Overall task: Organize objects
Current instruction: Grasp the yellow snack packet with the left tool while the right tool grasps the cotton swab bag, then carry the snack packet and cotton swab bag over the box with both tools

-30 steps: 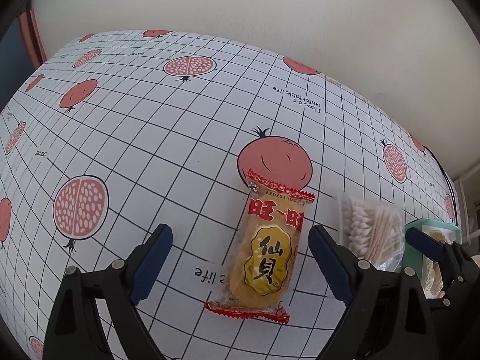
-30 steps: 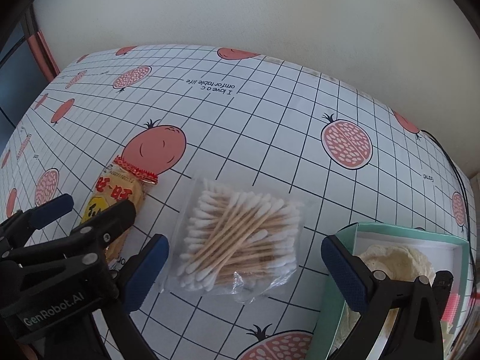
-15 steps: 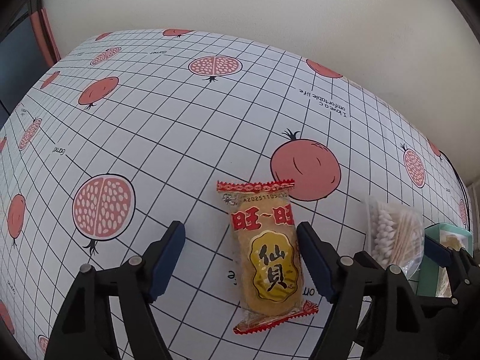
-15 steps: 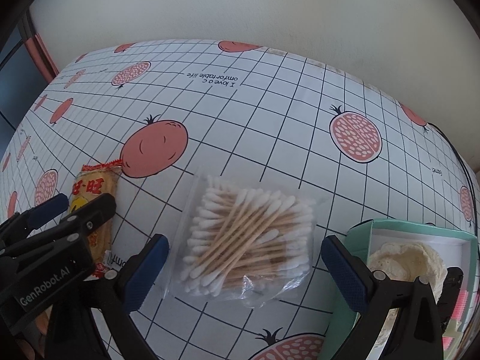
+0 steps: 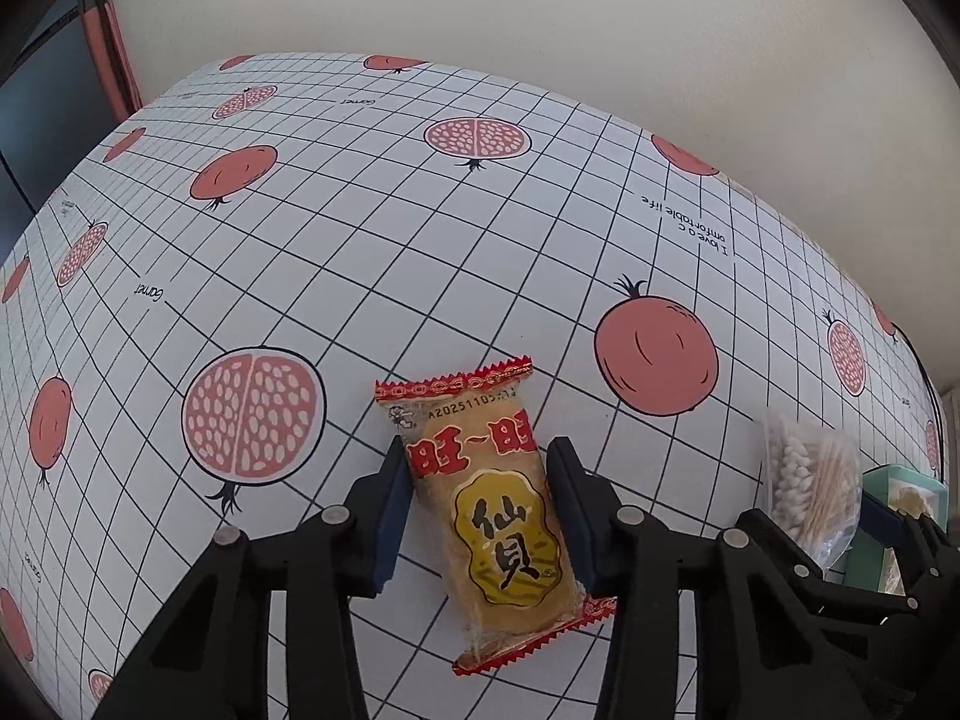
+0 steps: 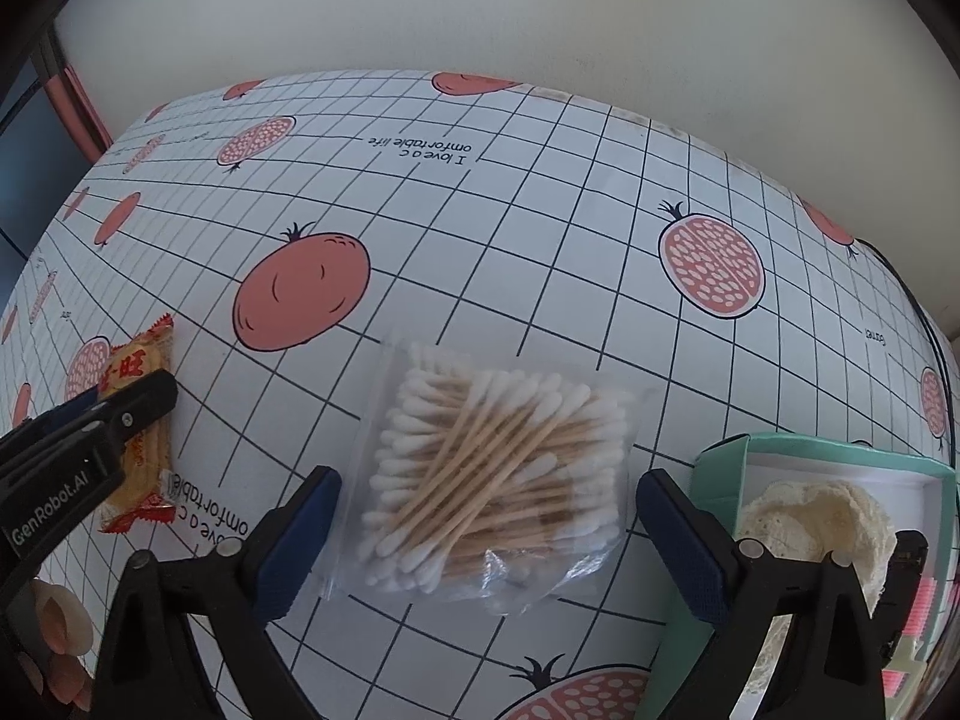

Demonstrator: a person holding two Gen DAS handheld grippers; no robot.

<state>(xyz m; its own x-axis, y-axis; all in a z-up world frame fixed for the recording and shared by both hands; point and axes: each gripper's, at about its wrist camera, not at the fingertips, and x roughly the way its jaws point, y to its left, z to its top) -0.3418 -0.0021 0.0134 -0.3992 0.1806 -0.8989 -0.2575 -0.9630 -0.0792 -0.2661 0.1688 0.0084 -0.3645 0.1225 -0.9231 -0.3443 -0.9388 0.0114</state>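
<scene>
Tabletop (image 5: 372, 252) under a white cloth with a black grid, printed with whole and halved pomegranates; plain cream wall behind. A dark pane with a salmon-pink edge (image 5: 117, 54) shows at far left. Printed on the cloth: "I love a comfortable life" and "Garnet".

Left tongs (image 5: 477, 480): both blue pads pressed to the sides of a rice cracker packet (image 5: 492, 516), closed on it. The packet lies flat on the tabletop, yellow with red crimped ends, large Chinese characters, and a stamped code starting "A2025110".

Right tongs (image 6: 486, 516): spread wide, holding nothing, one pad on each side of a clear bag of cotton swabs (image 6: 492, 474) with wooden sticks, lying on the cloth. Whether the pads touch the bag is unclear.

Mint-green open box (image 6: 840, 450) just right of the swabs, something pale and crinkled inside. "GenRobot.AI" reads on the left tongs' body in the right view. Fingertips (image 6: 54, 630) show at lower left.
</scene>
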